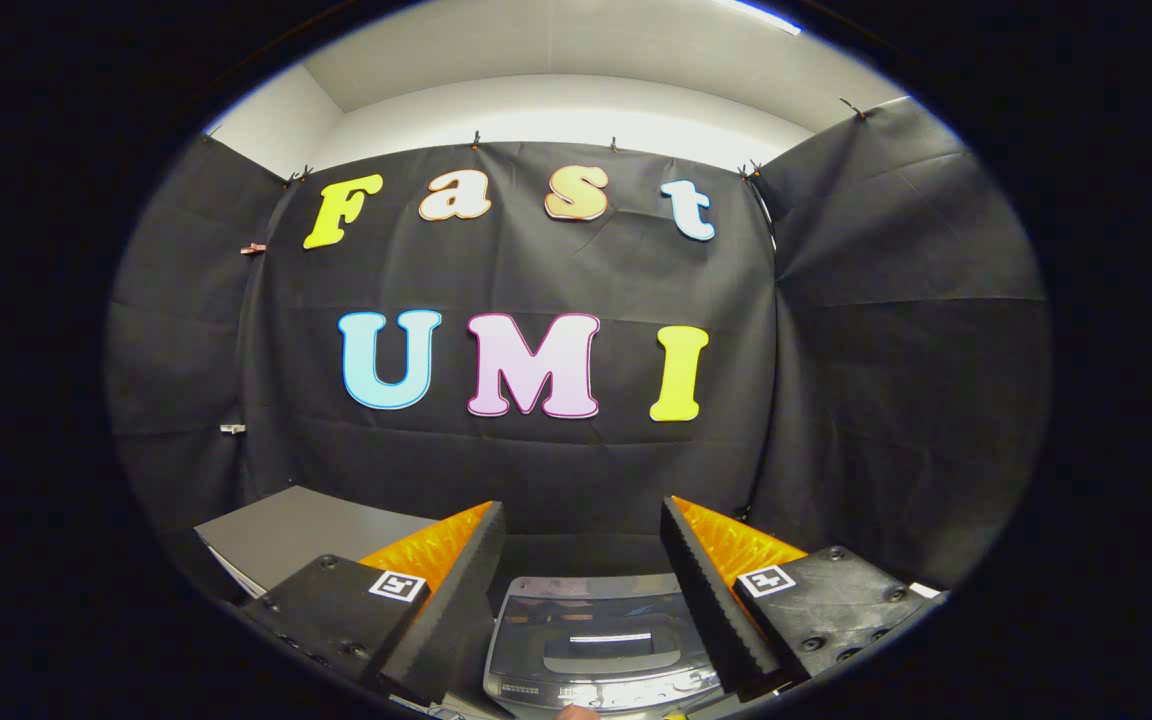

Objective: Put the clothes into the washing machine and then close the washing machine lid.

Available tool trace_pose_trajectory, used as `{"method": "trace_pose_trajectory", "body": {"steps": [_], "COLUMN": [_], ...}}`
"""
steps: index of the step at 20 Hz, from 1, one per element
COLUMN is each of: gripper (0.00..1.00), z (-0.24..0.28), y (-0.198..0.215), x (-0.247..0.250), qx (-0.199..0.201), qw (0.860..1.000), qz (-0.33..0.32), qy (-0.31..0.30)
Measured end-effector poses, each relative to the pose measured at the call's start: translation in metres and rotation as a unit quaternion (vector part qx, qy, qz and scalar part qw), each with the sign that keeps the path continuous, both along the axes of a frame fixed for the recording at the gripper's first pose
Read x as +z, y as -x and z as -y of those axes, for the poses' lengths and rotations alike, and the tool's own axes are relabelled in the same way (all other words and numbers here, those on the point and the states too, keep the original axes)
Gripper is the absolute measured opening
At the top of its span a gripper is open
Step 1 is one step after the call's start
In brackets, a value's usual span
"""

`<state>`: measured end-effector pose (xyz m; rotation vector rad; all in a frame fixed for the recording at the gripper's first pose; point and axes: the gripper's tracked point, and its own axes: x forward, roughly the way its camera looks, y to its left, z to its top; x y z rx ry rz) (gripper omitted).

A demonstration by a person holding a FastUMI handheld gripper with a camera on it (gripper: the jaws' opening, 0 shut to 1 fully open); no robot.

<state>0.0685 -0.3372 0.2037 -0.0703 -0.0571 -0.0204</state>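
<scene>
My gripper (584, 575) is open, its two fingers spread wide with nothing between them. Below and between the fingers sits the washing machine (596, 650), a small silver top-loader seen from above. Its glossy lid (601, 625) lies flat over the top and reflects the ceiling light. The control strip runs along the machine's near edge. A small pinkish patch shows at that near edge, too little to tell what it is.
A grey flat-topped box (286, 535) stands to the left of the washing machine, behind my left finger. The booth's black cloth wall (536, 460) hangs close behind the machine and wraps around both sides.
</scene>
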Motion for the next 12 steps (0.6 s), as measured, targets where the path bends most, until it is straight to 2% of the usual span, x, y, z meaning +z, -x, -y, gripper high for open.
{"method": "trace_pose_trajectory", "body": {"steps": [12], "gripper": [0.98], "z": [0.0018], "y": [-0.0029], "x": [0.0056], "qx": [-0.004], "qw": [1.0], "qz": [0.008], "qy": [-0.011]}}
